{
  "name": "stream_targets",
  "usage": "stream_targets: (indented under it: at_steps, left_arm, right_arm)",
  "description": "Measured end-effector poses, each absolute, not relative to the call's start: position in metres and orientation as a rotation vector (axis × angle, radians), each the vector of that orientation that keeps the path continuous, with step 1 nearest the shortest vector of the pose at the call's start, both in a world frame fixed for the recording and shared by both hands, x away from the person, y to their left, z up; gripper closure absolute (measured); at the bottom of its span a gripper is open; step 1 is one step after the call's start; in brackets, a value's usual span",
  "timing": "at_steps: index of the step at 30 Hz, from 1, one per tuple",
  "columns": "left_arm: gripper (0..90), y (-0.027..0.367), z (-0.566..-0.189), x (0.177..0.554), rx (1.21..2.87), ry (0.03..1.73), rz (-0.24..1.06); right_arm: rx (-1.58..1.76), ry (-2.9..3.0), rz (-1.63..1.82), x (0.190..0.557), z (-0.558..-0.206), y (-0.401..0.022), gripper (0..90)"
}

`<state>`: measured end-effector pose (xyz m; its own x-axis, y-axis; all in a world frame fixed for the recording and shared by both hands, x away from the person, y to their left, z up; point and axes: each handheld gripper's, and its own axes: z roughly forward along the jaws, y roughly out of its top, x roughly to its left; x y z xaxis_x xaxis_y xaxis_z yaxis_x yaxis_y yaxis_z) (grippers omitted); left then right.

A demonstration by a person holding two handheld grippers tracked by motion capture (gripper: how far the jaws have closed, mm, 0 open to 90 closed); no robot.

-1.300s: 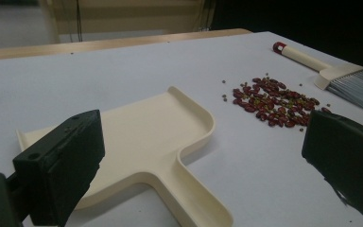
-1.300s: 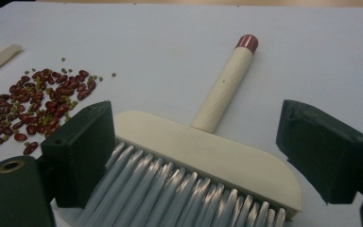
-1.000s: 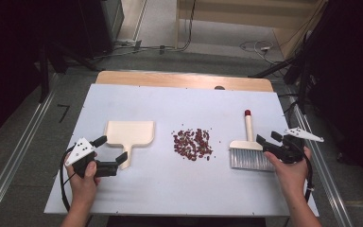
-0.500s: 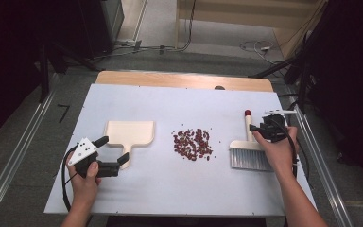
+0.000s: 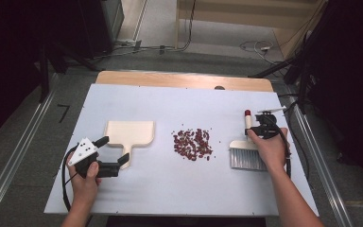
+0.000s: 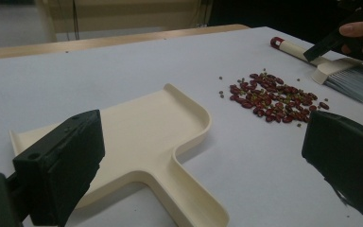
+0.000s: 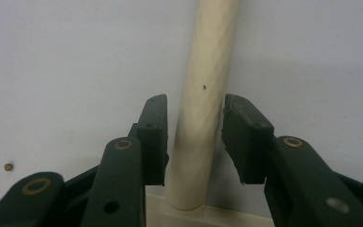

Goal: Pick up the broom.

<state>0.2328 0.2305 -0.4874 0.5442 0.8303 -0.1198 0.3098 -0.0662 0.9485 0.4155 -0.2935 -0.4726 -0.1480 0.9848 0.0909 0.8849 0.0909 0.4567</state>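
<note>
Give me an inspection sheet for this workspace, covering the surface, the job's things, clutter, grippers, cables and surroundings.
Surface: white table, wooden strip along the far edge.
Job's things: cream dustpan lying flat at left; beans in a loose pile mid-table; brush at right, bristles toward the person, red-tipped handle pointing away.
Clutter: a few stray beans beside the pile.
Grippers: left gripper open, its jaws either side of the dustpan handle, not touching it. Right gripper has its jaws around the brush handle; they have just been closing, with a gap on the right side.
Cables: one trails from each gripper; more on the floor beyond.
Surroundings: grey floor, metal rails, dark equipment.
</note>
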Motion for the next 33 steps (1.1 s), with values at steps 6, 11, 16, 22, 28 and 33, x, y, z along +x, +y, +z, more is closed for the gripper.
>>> stream_targets:
  at_steps: [6,11,16,22,28,33]
  left_arm:
    - [0.5,0.229,-0.487,0.233,1.642,0.976,0.567]
    - [0.5,0.227,-0.487,0.233,1.647,0.974,0.567]
    - [0.5,0.225,-0.486,0.233,1.65,0.96,0.569]
    - [0.5,0.222,-0.486,0.233,1.665,0.954,0.578]
    - [0.5,0.216,-0.484,0.236,1.67,0.943,0.582]
    - [0.5,0.208,-0.482,0.237,1.683,0.943,0.602]
  right_arm:
    - [1.866,2.105,0.555,0.416,-0.478,-0.288,62.5]
    - [1.855,2.117,0.511,0.418,-0.478,-0.283,59.9]
    - [1.868,2.123,0.497,0.42,-0.477,-0.284,63.9]
    - [1.869,2.112,0.518,0.419,-0.477,-0.287,69.7]
    - [1.81,2.119,0.572,0.413,-0.479,-0.29,69.9]
    - [1.675,2.129,0.738,0.398,-0.476,-0.292,69.9]
